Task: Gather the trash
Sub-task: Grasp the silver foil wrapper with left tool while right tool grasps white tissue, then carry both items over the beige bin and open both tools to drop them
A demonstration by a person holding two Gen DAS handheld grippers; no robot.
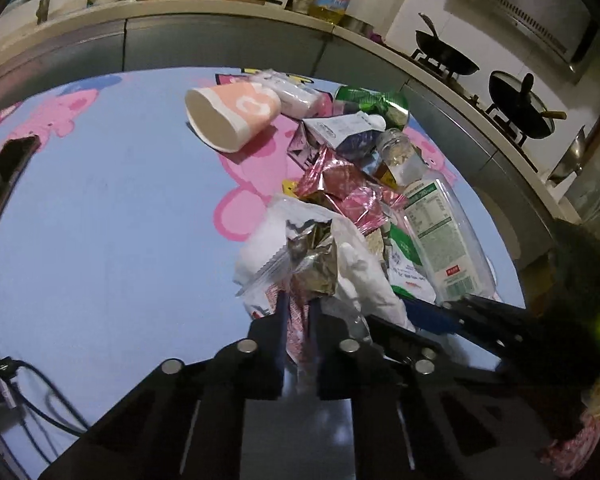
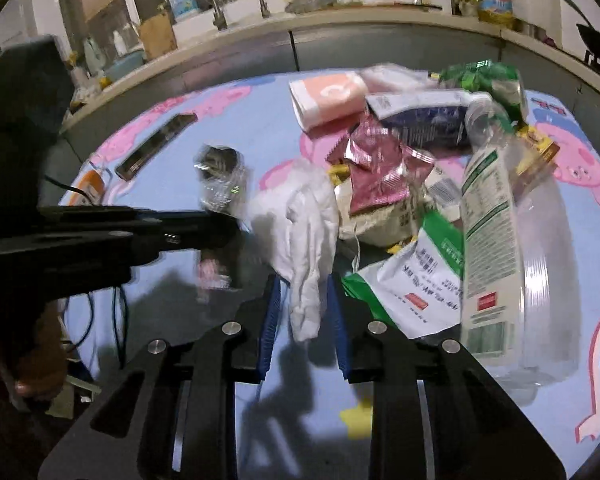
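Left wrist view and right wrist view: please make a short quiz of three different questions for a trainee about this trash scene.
1. True or false: the left gripper is shut on a clear crumpled wrapper.
2. What hangs between the jaws of the right gripper? A) white glove B) phone C) paper cup
3. Fill in: the pink paper cup lies on its ____ on the table.

Key: 1 true; 2 A; 3 side.

Home kitchen: woks [image 1: 446,54] on stove, sink faucet [image 2: 214,0], cluttered countertop [image 1: 220,6].
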